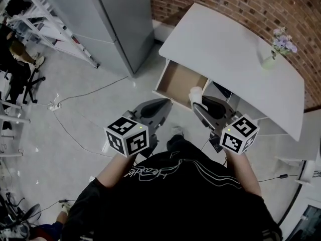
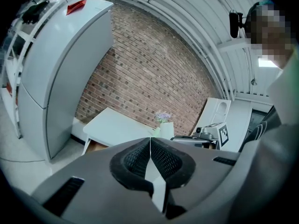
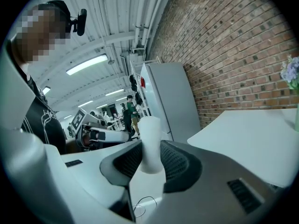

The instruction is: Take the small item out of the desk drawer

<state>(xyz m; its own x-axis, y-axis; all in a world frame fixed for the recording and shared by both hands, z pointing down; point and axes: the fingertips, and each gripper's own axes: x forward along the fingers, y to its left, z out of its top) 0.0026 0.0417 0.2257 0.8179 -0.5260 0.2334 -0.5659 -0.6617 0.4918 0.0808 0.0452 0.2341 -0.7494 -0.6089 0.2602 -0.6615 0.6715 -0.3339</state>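
One grip only in use: held the small white cylinder (image 3: pixel 150 141) between the pads of the right gripper (image 3: pixel 150 161), jaws roughly half closed and pressed on its lower part, with the upper end standing clear above the tips. Held the left gripper (image 2: pixel 150 157) fully closed, pad against pad, with nothing between.

Judged the removal as essentially done: located the cylinder at the right gripper's tips, over the front edge of the open desk drawer (image 1: pixel 178 80) rather than resting inside. Judged as remaining only: carrying the cylinder clear of the drawer and setting it down; closing the drawer not called for by the task.

Read pad contact on the cylinder from the right gripper view alone; found no drawer in that view, only the white desk top (image 3: pixel 252 134) to the right of the tips and a grey cabinet (image 3: pixel 170 101) ahead. Read the drawer's place, just ahead of both sets of tips, from the head view. Sighted a vase of flowers (image 2: pixel 164 125) directly beyond the closed left tips in the left gripper view.
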